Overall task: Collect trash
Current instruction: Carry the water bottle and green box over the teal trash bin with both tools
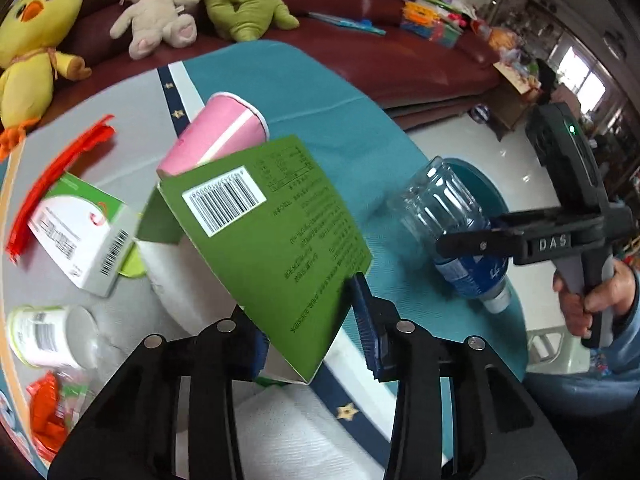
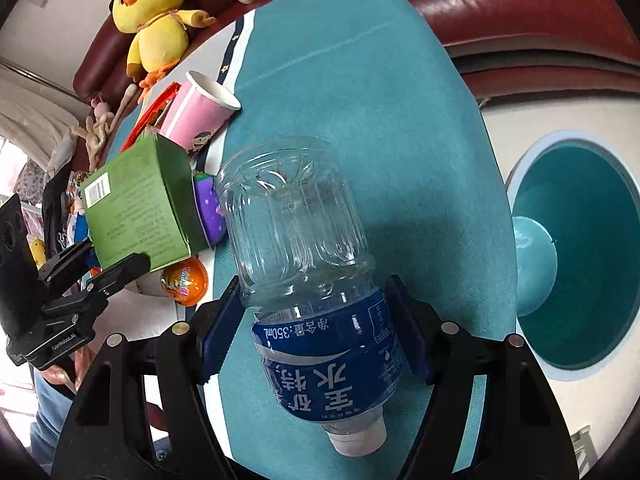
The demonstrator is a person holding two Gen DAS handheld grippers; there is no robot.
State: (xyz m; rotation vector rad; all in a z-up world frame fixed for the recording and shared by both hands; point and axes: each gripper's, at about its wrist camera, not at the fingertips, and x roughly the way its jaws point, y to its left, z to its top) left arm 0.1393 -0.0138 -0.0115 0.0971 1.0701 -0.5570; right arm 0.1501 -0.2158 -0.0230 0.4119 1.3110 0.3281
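Note:
My left gripper (image 1: 308, 320) is shut on a green carton (image 1: 272, 232) with a barcode, tilted up off the table; one blue pad presses its right edge, and the other is hidden behind it. The right wrist view shows the same carton (image 2: 136, 208) in that gripper (image 2: 116, 264). An empty clear plastic bottle (image 2: 296, 232) with a blue label sits cap-toward-camera in my right gripper (image 2: 316, 312), whose pads clamp the label. In the left wrist view, that bottle (image 1: 444, 216) and gripper (image 1: 480, 236) hang at the right. A teal bin (image 2: 580, 280) stands open on the floor, right of the bottle.
On the table lie a pink paper cup (image 1: 216, 136), a white and green box (image 1: 76, 232), a white tub (image 1: 44, 336), a red strip (image 1: 60, 176), orange wrappers (image 1: 48, 412) and paper towel (image 1: 288, 432). A teal cloth (image 2: 360, 80) covers the table. Plush toys (image 1: 36, 24) sit on a red sofa behind.

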